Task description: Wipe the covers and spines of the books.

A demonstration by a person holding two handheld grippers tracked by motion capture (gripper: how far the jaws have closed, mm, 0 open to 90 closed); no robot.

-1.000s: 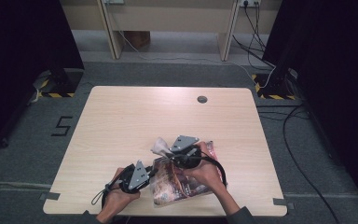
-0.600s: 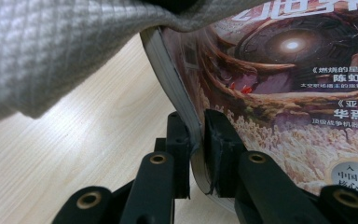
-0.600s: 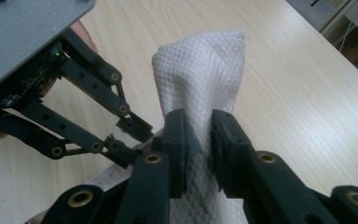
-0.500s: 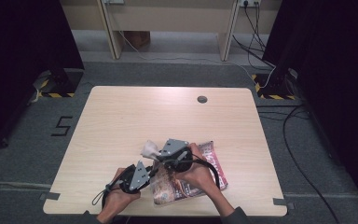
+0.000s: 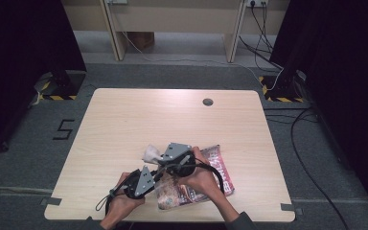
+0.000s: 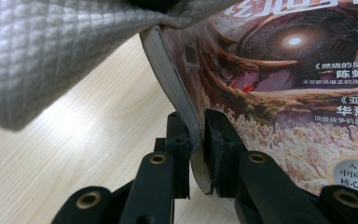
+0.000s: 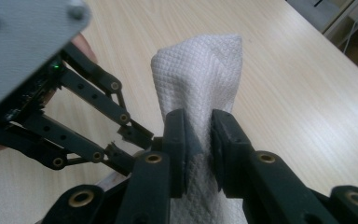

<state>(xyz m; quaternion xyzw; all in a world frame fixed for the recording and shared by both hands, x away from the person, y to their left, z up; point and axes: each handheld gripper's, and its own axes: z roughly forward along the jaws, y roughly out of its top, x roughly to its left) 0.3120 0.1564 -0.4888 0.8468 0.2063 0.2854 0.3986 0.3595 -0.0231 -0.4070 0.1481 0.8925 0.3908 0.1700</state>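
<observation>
A: Item one, left tongs (image 6: 195,140). Condition?

B: Clenched on the magazine (image 6: 279,84), jaws pinching its lower edge, cover on one side and page block on the other. In the high view the left tongs (image 5: 149,178) sit at the magazine's (image 5: 206,184) near left corner, close to the worktop's (image 5: 124,120) front edge.

A: Item two, right tongs (image 7: 198,135).

B: Clamped on the cloth (image 7: 200,84), a white waffle-textured wipe, which stands bunched up between the jaws. In the high view the right tongs (image 5: 165,160) are over the magazine's upper left part, and the cloth (image 5: 151,154) juts out past them onto bare wood.

A: Is the cloth touching the cover?

B: Its tail drapes over the magazine's top corner in the left gripper view (image 6: 51,51); whether it presses on the cover is hard to judge from that angle.

A: Step in hand?

B: Likely wiping the magazine: one side steadies it, the other works the cloth.

A: Next move requires?

B: A sweep of the cloth across the cover toward the right, flat contact, with the left grip firm so the magazine neither slides nor curls. The pinch on the cloth must hold, since a bunched wipe can slip out.
</observation>
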